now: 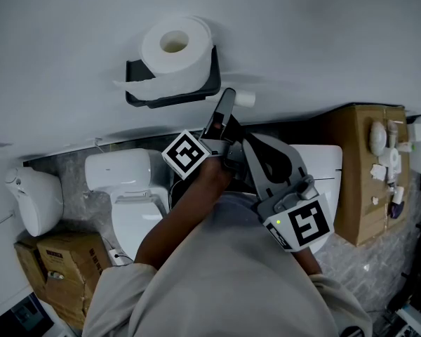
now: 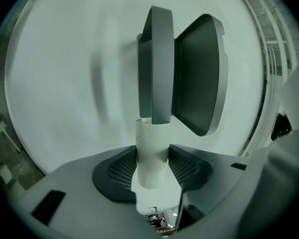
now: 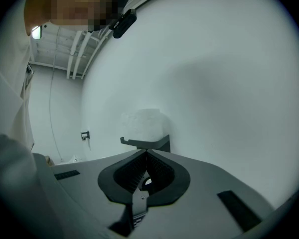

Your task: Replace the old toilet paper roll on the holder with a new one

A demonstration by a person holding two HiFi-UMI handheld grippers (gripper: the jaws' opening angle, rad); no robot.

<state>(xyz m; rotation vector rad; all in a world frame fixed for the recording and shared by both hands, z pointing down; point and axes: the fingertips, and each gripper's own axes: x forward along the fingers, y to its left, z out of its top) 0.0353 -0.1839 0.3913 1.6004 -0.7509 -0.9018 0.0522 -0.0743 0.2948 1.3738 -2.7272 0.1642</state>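
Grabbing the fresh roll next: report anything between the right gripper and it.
Nothing visible does. In its own view the right gripper, jaws shut, faces the fresh roll atop the black holder directly.

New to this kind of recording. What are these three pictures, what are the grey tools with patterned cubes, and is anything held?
No robot: a person holds a two-jaw gripper in each hand; the cubes are part of them. One camera looks down from the person's head; the others ride on each gripper. The left gripper grips an empty cardboard tube. The right gripper is shut and empty. On the wall, a full toilet paper roll sits on a black holder, near a toilet.
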